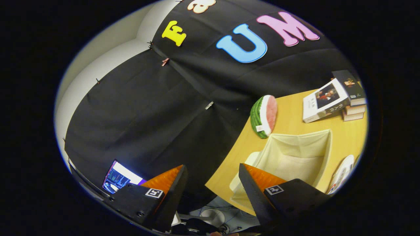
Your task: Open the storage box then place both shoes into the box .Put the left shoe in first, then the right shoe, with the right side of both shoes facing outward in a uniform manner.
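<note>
My gripper [212, 173] is open, with nothing between its fingers, and it is tilted over the table's edge. A cream fabric storage box [297, 157] stands open on the wooden table, just beyond the right finger [259, 183]. Its inside looks bare. Part of a white shoe [341, 173] shows past the box, on the side away from the fingers.
On the wooden table [288, 121] a watermelon-slice toy [264, 116] lies beyond the box, and a stack of books [341, 98] sits farther off. A lit screen [118, 177] glows below the table level near the left finger. Cables lie on the floor under the fingers.
</note>
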`<action>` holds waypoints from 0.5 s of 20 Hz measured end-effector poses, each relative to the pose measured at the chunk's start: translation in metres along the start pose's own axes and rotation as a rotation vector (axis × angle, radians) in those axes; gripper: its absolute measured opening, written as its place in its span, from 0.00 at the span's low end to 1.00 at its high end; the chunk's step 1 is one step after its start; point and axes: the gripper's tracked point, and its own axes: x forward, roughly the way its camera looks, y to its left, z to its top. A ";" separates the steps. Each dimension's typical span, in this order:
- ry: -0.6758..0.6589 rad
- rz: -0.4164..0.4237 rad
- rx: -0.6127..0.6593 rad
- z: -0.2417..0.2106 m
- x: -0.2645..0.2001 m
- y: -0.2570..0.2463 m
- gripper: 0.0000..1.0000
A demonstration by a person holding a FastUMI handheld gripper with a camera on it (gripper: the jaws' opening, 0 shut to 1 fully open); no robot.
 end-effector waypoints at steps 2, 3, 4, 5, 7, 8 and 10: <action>-0.020 -0.102 -0.041 0.002 -0.030 -0.037 0.97; -0.033 -0.162 -0.071 0.005 -0.045 -0.055 0.97; -0.048 -0.228 -0.099 0.007 -0.062 -0.076 0.97; -0.061 -0.298 -0.125 0.009 -0.079 -0.097 0.97; -0.065 -0.437 -0.177 0.007 -0.110 -0.140 0.97; -0.046 -0.504 -0.204 0.001 -0.129 -0.160 0.97; -0.004 -0.628 -0.246 -0.013 -0.163 -0.196 0.96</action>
